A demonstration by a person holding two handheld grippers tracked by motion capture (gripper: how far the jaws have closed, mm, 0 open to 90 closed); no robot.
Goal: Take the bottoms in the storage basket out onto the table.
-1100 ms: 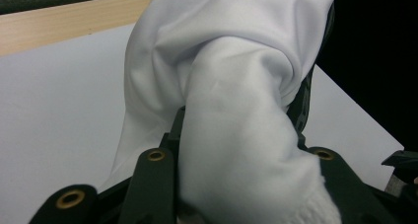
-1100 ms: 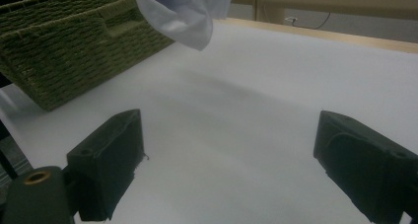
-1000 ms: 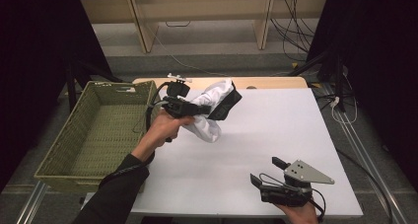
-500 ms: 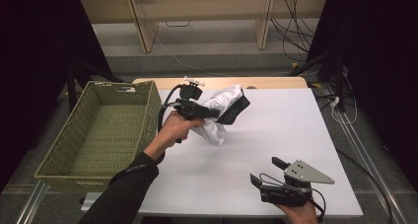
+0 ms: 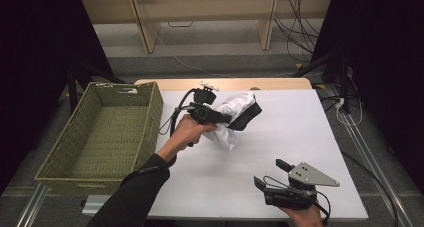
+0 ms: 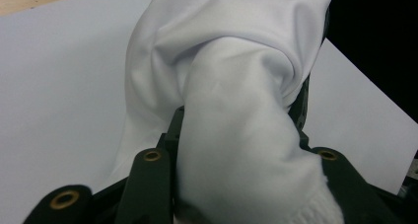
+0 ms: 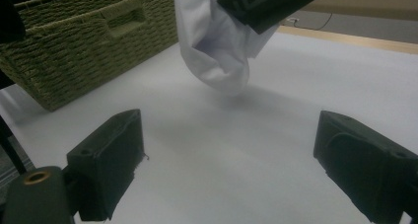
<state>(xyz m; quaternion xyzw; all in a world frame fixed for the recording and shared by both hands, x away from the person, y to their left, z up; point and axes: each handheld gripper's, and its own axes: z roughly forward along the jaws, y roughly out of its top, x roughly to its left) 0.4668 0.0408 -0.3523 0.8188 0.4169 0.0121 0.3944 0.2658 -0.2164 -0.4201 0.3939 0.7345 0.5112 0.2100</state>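
Near the middle of the high view, the left gripper pinches a bunched white sock, held up off the white counter just right of the woven basket. At the lower right, the right gripper rests low with its jaws spread wide around nothing.

White cloth's lower part cut off

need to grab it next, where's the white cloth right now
In the high view the white cloth hangs from the left gripper, lifted above the table's middle, right of the basket.
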